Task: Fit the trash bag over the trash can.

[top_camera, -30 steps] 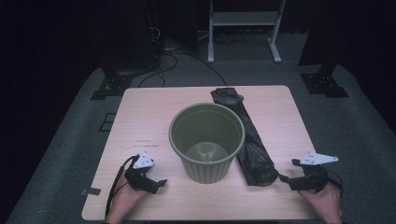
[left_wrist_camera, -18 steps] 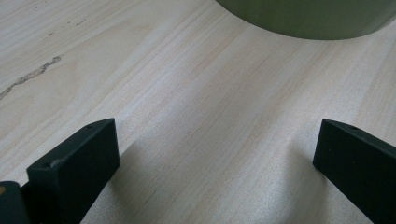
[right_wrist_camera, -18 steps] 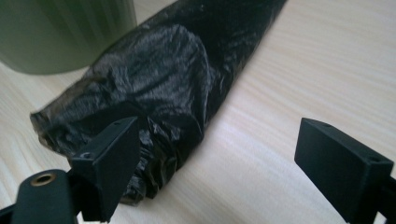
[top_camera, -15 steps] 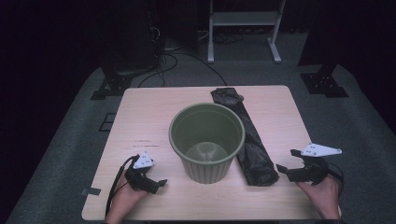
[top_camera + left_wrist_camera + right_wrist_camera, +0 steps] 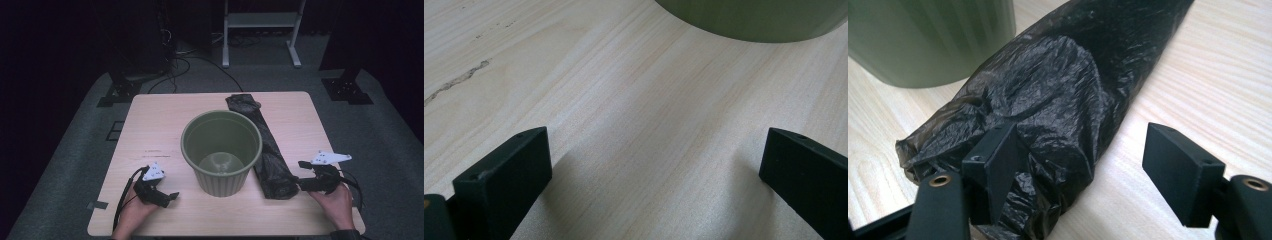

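Note:
A ribbed olive-green bin [image 5: 220, 181] stands upright in the middle of the wooden table [image 5: 160, 122]. A folded black plastic bag [image 5: 268, 152] lies flat along its right side. My right gripper [image 5: 301, 175] is at the bag's near end. Its jaws have just been closing, with the bag's [image 5: 1058, 90] crumpled corner between them. In the right gripper view [image 5: 1083, 137] the left jaw lies against the plastic and the right jaw stands clear over bare wood. My left gripper [image 5: 167, 192] rests open at the front left, pointed at the bin's base [image 5: 754, 20], nothing between its jaws [image 5: 656, 140].
The bin's wall [image 5: 933, 35] is close on the left of the right gripper. Beyond the table's far edge are a dark carpet, cables [image 5: 200, 62] and a white metal frame [image 5: 260, 30]. Black stand feet [image 5: 347, 90] sit off both far corners.
The right hand has slid left toward the bag's near end and its jaws have narrowed around the bag's corner. The left hand and the bin have not moved.

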Motion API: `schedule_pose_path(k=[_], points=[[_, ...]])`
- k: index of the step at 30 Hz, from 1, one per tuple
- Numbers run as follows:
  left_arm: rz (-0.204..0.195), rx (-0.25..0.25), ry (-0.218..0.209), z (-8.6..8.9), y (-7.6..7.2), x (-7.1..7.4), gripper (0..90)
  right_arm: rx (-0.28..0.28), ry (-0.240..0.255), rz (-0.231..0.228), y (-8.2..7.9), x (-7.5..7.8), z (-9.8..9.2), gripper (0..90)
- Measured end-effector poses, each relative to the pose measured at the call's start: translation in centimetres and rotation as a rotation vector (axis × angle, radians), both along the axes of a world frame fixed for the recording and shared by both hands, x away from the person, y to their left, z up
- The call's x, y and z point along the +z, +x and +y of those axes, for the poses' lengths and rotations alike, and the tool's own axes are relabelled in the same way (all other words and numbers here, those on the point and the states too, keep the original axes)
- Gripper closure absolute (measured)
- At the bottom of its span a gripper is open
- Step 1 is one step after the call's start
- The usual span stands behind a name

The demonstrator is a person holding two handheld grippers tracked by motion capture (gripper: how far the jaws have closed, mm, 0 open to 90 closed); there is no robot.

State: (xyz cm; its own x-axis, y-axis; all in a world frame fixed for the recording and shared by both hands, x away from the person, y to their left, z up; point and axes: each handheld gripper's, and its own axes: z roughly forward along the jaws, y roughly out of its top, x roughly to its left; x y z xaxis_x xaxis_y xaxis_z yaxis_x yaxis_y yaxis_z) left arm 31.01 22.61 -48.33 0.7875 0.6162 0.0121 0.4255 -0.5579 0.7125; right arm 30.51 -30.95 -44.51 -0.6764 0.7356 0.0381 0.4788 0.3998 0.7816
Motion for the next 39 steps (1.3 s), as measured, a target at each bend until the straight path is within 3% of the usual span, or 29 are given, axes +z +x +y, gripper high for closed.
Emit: schedule_pose_path(k=[14,21,26,39], points=[[0.0,0.001,0.0,0.0,0.0,0.0,0.0,0.055,-0.091,0.078,-0.1,-2.3,1.6,41.7],[0.0,0.001,0.0,0.0,0.0,0.0,0.0,0.07,-0.091,0.126,0.0,-2.7,1.0,64.3],[0.0,0.001,0.0,0.0,0.0,0.0,0.0,0.07,-0.102,0.135,0.0,-2.5,0.8,78.4],[0.0,0.001,0.0,0.0,0.0,0.0,0.0,0.025,-0.107,0.146,-1.0,-2.3,-1.3,82.9]])
